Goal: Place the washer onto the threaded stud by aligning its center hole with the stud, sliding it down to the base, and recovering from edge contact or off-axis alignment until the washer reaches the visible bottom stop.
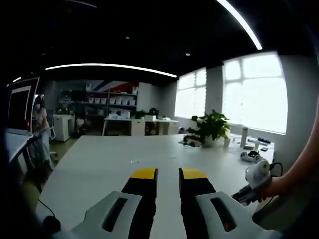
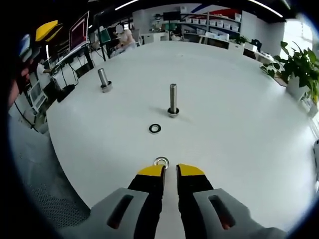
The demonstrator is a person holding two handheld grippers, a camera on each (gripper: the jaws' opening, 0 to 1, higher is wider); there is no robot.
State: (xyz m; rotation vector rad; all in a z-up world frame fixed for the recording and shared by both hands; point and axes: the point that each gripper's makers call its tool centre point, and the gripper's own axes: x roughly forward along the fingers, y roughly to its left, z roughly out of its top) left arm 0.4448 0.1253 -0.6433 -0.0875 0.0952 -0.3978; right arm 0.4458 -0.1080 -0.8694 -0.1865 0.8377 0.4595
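In the right gripper view a silver washer lies flat on the white table, just ahead of my right gripper. Its yellow-tipped jaws are open by a narrow gap with nothing between them. Farther out lies a black washer. Beyond that an upright metal stud stands on its round base. My left gripper hangs above the table's near part, open, holding nothing.
A second stud stands at the far left of the table. Potted plants stand at the table's right side. A person's arm reaches in from the right of the left gripper view. Desks, monitors and shelves lie beyond the table.
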